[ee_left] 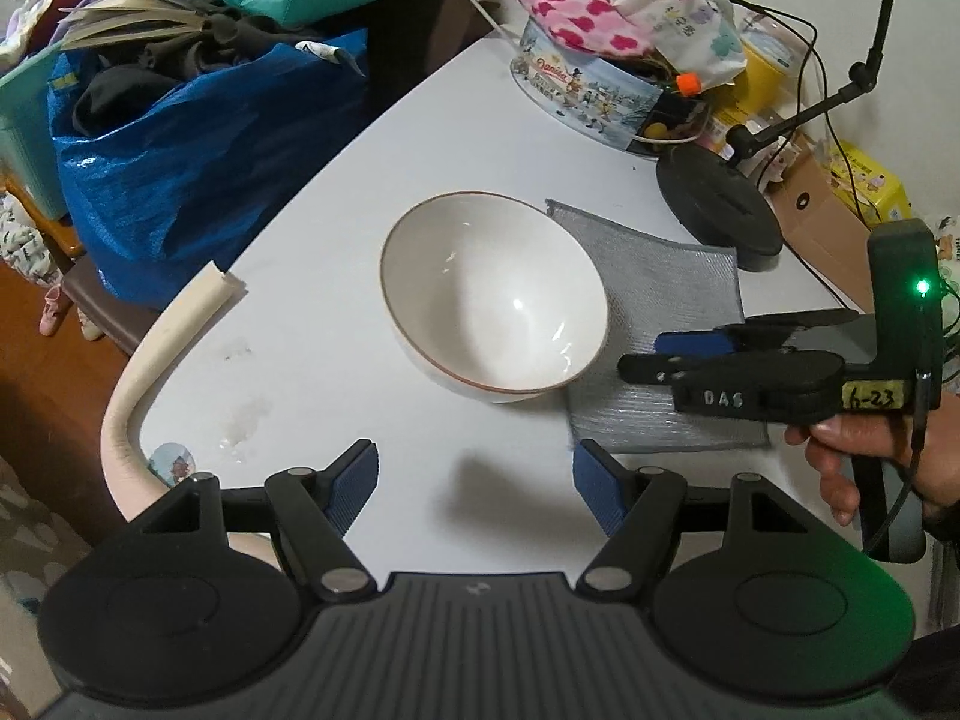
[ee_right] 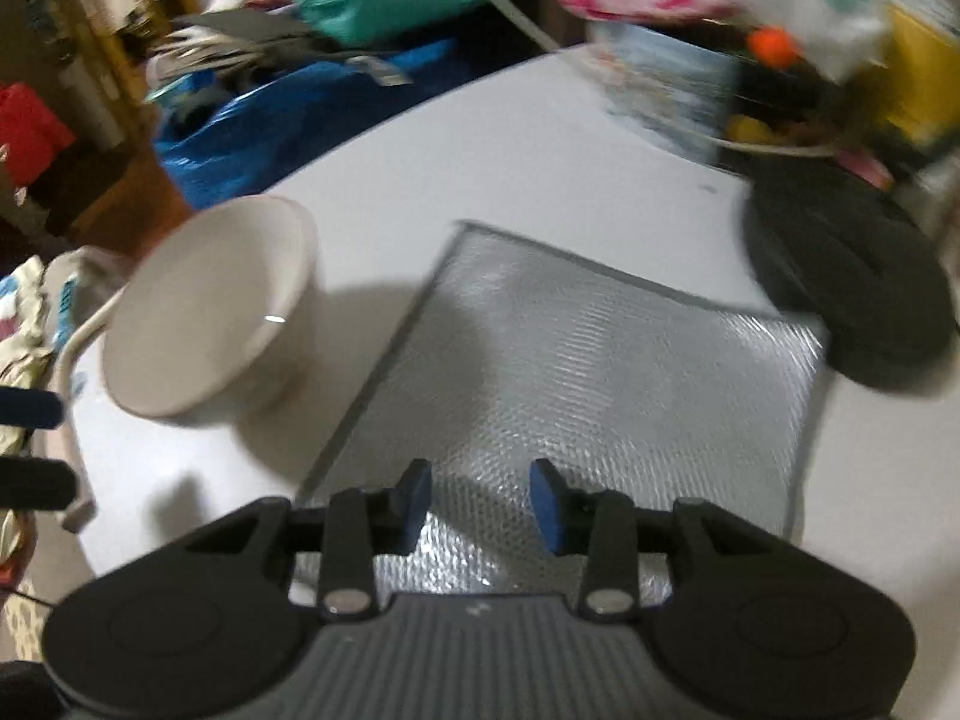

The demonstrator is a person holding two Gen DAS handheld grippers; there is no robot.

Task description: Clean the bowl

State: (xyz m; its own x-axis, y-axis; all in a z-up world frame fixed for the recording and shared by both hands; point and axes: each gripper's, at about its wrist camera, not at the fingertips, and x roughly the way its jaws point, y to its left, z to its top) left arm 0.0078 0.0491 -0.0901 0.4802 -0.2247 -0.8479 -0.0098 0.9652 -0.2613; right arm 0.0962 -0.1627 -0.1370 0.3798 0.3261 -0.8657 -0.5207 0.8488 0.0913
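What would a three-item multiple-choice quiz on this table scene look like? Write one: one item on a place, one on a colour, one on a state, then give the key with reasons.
1. Where does the grey woven mesh cloth lie relative to the white ceramic bowl?
A. Inside the bowl
B. Flat on the white table, beside the bowl on the right gripper's side
C. Draped over the blue bag

2. What colour is the thin line around the bowl's rim?
A. Brown
B. Green
C. Blue

3. How does the left gripper stand?
A. Shut on the bowl
B. Shut on the cloth
C. Open, holding nothing

Key: B, the cloth is spread on the table next to the bowl, under the right gripper; A, the left wrist view shows a brown rim line; C, its blue pads are wide apart over bare table.
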